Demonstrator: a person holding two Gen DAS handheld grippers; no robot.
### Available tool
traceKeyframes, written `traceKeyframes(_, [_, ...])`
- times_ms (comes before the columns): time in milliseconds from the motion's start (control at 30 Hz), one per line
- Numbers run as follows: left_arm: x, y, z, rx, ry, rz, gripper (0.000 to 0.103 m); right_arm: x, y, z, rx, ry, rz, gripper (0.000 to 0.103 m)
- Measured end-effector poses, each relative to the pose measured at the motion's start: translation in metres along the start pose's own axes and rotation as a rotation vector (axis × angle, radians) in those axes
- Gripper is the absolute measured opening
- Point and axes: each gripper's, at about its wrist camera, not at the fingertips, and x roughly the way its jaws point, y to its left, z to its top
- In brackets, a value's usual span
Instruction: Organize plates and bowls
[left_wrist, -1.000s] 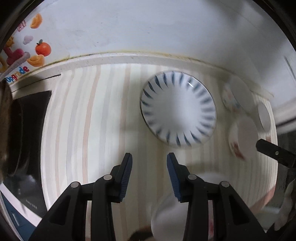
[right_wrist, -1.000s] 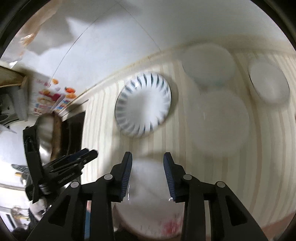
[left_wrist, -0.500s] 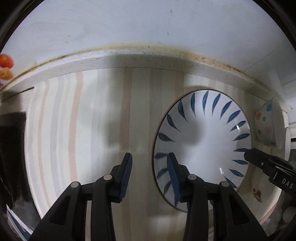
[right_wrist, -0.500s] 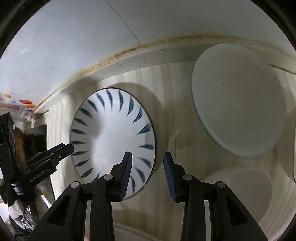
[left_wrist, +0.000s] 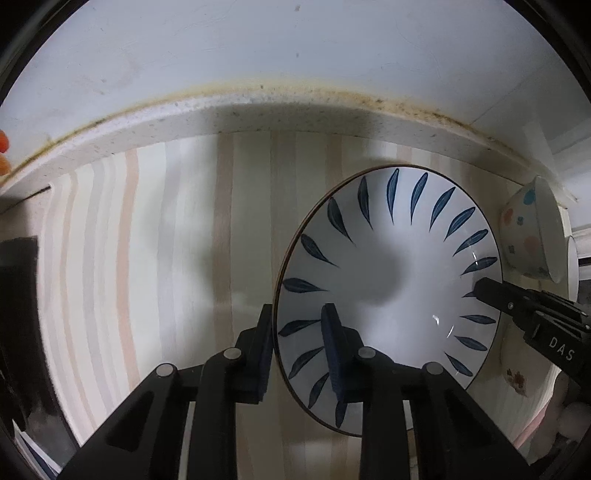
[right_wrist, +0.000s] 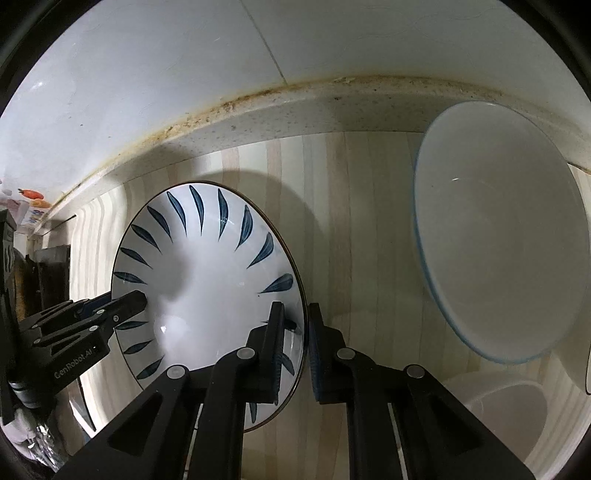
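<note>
A white plate with blue leaf marks (left_wrist: 391, 280) lies on the striped counter near the back wall; it also shows in the right wrist view (right_wrist: 207, 280). My left gripper (left_wrist: 297, 332) straddles the plate's left rim, one finger outside and one over the plate, with a gap still between the pads. My right gripper (right_wrist: 297, 328) straddles the plate's right rim the same way, jaws narrowly apart around the edge. Each gripper shows in the other's view, at the opposite rim.
A large white bowl with a blue rim (right_wrist: 498, 251) stands right of the plate, and a smaller white bowl (right_wrist: 506, 410) sits nearer. A spotted bowl (left_wrist: 532, 236) is at the far right. A black hob (left_wrist: 18, 314) lies to the left. The wall ledge (left_wrist: 295, 110) runs behind.
Both grippers have moved forward and down to the leaf-marked plate. Their jaws now sit around its left and right rims, and the jaws have narrowed.
</note>
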Motion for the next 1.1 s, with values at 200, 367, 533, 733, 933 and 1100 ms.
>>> traceKeyframes(200, [-0.028, -0.006, -0.002, 0.003, -0.035, -0.006, 0.023, -0.027, 0.007, -0.012, -0.018, -0.019, 0.031, 0.013])
traceKeyframes(367, [-0.063, -0.018, -0.035, 0.032, -0.061, -0.005, 0.023, -0.066, 0.008, -0.039, -0.036, -0.026, 0.056, 0.013])
traceKeyframes(533, [-0.090, -0.028, -0.067, 0.051, -0.071, -0.016, 0.023, -0.101, 0.010, -0.078, -0.058, -0.036, 0.063, 0.013])
traceKeyframes(733, [-0.106, -0.040, -0.118, 0.079, -0.059, -0.039, 0.023, -0.127, 0.001, -0.137, -0.049, -0.021, 0.069, 0.013])
traceKeyframes(933, [-0.100, -0.050, -0.164, 0.094, -0.022, -0.039, 0.023, -0.134, -0.012, -0.192, -0.013, 0.006, 0.082, 0.013])
traceKeyframes(1100, [-0.078, -0.054, -0.183, 0.094, 0.029, -0.029, 0.023, -0.118, -0.024, -0.226, 0.018, 0.045, 0.095, 0.013])
